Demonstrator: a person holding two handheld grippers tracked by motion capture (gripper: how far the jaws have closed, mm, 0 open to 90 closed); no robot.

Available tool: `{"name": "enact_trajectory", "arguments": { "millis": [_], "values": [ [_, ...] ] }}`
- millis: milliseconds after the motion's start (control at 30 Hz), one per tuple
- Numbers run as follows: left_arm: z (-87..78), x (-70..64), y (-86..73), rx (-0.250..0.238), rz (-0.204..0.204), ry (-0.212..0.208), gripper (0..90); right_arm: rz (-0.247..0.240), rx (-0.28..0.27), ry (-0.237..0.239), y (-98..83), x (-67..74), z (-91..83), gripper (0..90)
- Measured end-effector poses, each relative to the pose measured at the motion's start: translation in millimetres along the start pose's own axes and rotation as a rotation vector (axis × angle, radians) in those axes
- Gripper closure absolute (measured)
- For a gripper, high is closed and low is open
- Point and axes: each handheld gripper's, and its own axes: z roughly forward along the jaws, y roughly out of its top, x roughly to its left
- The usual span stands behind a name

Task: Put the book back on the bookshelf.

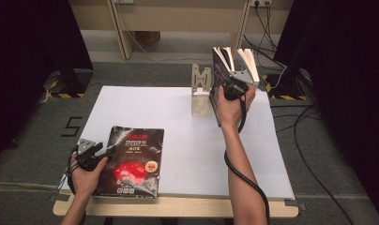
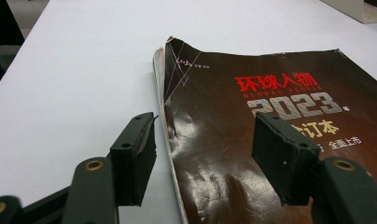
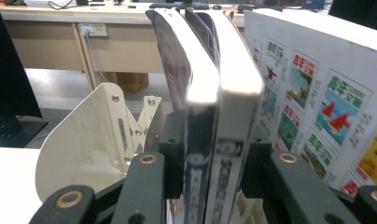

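Two thick magazines (image 3: 214, 70) stand upright, spines toward me, with my right gripper (image 3: 214, 158) shut on them from both sides. From above, that right gripper (image 1: 234, 82) holds the upright magazines (image 1: 225, 58) at the back of the table, just right of a cream metal bookend (image 1: 200, 89). A dark magazine (image 1: 131, 161) with red and silver print lies flat at the front left. My left gripper (image 1: 103, 151) is open at its left edge. Seen from that gripper, the left gripper (image 2: 203, 140) straddles the curled edge of the dark magazine (image 2: 270, 93) without touching it.
A white sheet (image 1: 178, 117) covers the tabletop. The bookend (image 3: 88, 140) has a riveted bracket. Another book with a white cover and small colour pictures (image 3: 317, 93) stands right of the held pair. Cables and dark curtains lie beyond the table.
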Motion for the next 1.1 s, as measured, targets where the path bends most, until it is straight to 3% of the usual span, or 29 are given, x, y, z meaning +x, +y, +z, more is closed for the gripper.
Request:
{"name": "enact_trajectory", "arguments": {
  "millis": [567, 867, 967, 1100],
  "values": [
    [0.4, -0.5, 0.0, 0.0, 0.004, -0.002, 39.2, -0.021, 0.017, 0.014, 15.9, 0.3, 12.4, 67.6],
    [0.4, -0.4, 0.2, 0.004, 0.003, -0.003, 39.2, -0.014, 0.042, 0.033, 20.1, 0.1, 14.9, 74.6],
    [0.4, -0.1, 0.1, 0.003, 0.001, -0.005, 39.2, -0.033, 0.057, 0.031, 22.5, 0.8, 15.1, 76.4],
    [0.3, 0.3, 0.1, 0.001, -0.002, -0.007, 39.1, -0.045, 0.032, 0.029, 22.7, -0.3, 15.2, 76.9]
  ]
}}
